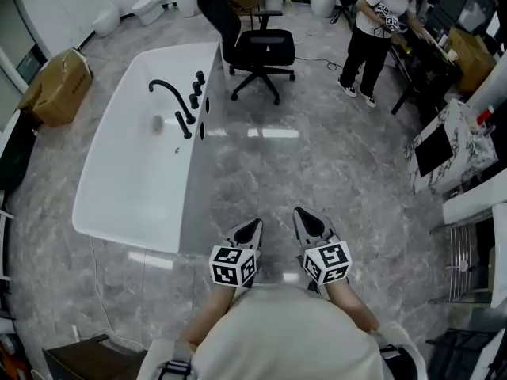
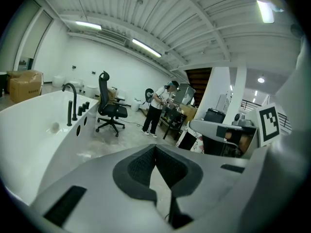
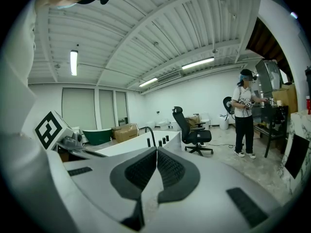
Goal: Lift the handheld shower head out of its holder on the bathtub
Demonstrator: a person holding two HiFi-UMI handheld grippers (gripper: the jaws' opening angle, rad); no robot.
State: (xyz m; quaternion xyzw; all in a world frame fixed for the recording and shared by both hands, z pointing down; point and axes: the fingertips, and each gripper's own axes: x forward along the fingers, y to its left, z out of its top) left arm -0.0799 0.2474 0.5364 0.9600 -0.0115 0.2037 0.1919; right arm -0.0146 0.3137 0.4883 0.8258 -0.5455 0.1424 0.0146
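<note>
Looking steeply down, the head view takes in a white bathtub (image 1: pixel 127 172) on a grey marbled floor (image 1: pixel 317 157), with black fittings lined along its right-hand rim toward the far end. The handheld shower head (image 1: pixel 184 125) is taken to be the slim upright piece in its holder on that rim, just beside the arched faucet (image 1: pixel 170 93). It is too small for its shape to be made out.

The left tool (image 1: pixel 253 226) and right tool (image 1: pixel 303 216) are held side by side over the floor, well apart from the bathtub's near right corner. Their handles are cut off by the wearer's torso.

Only the two gripper views show the jaws clearly: on each tool they are pressed together with nothing between them.

A dark green tub-shaped thing (image 3: pixel 97 136) behind the bathtub is shown in the right gripper view alone. A black office chair (image 1: pixel 253 46) and a standing person (image 1: pixel 372 30) are seen in every view.
</note>
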